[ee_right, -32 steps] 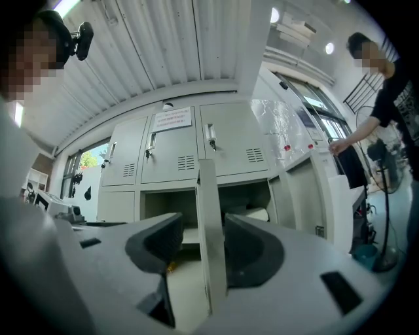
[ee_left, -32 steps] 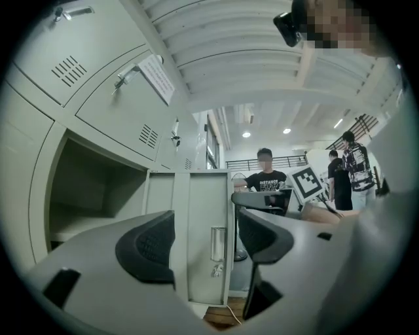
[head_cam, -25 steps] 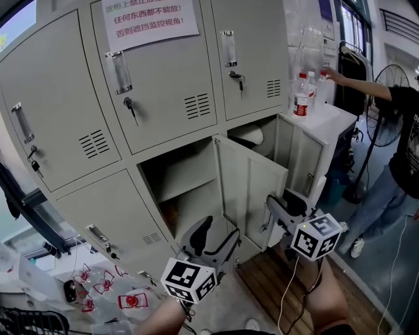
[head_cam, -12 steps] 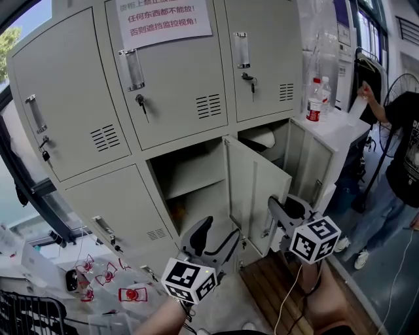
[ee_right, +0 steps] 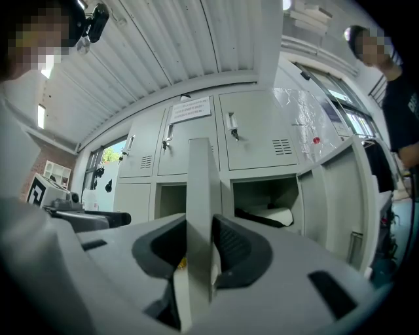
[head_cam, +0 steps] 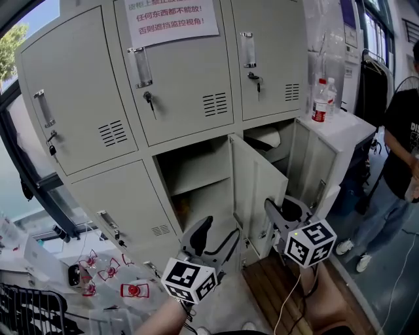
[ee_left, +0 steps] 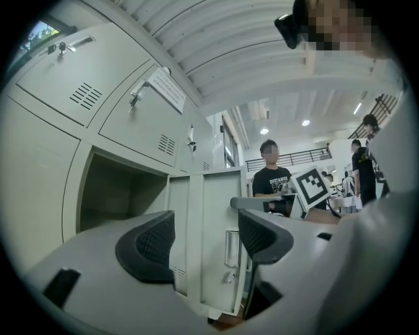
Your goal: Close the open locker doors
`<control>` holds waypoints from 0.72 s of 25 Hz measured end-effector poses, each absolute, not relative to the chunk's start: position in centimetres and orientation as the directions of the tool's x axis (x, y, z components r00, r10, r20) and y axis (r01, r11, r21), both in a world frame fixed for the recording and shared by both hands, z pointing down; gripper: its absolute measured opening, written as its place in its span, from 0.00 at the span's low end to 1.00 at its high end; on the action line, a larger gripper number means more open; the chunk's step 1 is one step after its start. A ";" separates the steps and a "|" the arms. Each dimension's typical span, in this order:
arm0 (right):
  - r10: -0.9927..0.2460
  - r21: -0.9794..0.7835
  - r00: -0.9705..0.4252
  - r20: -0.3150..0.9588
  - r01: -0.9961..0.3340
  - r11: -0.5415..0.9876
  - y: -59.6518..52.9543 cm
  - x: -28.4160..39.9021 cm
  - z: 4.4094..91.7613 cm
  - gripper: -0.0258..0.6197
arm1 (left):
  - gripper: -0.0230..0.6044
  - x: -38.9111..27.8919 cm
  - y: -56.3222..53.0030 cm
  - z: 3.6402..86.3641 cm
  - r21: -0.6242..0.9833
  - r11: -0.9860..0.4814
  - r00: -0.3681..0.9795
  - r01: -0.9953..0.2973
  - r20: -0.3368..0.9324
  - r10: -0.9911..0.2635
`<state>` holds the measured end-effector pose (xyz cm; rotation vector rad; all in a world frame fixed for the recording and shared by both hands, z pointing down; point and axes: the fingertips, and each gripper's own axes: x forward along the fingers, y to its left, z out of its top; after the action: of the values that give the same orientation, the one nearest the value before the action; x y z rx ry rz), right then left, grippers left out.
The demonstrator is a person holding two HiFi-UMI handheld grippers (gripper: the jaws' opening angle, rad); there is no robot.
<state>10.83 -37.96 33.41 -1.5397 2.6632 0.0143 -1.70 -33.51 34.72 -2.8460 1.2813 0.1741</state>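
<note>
Presently the right tongs (ee_right: 200, 247) are clamped on the free edge of the open middle locker door (ee_right: 198, 183), straight ahead of them. The left tongs (ee_left: 200, 239) stand apart and empty, just left of that door. Likely risk: the pads slipping off the thin painted edge mid-swing. A second open door (head_cam: 313, 163) stands beyond the right tongs.

Locker doors (head_cam: 177, 72) pale grey; notice (head_cam: 171, 16) white, red print; far-right bottles (head_cam: 319, 105), red labels; person's shirt (head_cam: 400, 131) black; near floor (head_cam: 275, 288) brown.
</note>
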 end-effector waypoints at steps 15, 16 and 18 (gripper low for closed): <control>-0.842 -0.007 -0.532 -0.093 -0.845 0.535 -36.4 5.1 33.4 0.25 | 0.51 -6.2 -32.4 34.7 0.034 -0.609 0.604 -0.792 -0.102 -0.791; -0.838 -0.007 -0.538 -0.094 -0.841 0.541 -36.3 4.6 33.4 0.26 | 0.51 -6.6 -32.3 34.6 0.034 -0.605 0.599 -0.796 -0.102 -0.794; -0.829 -0.006 -0.551 -0.094 -0.833 0.554 -36.2 3.5 33.3 0.27 | 0.51 -7.3 -32.3 34.5 0.036 -0.596 0.590 -0.802 -0.103 -0.801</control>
<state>3.49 -36.15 33.31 -1.4433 2.6925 0.0606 -7.35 -32.25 34.54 -2.7883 1.4052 0.1695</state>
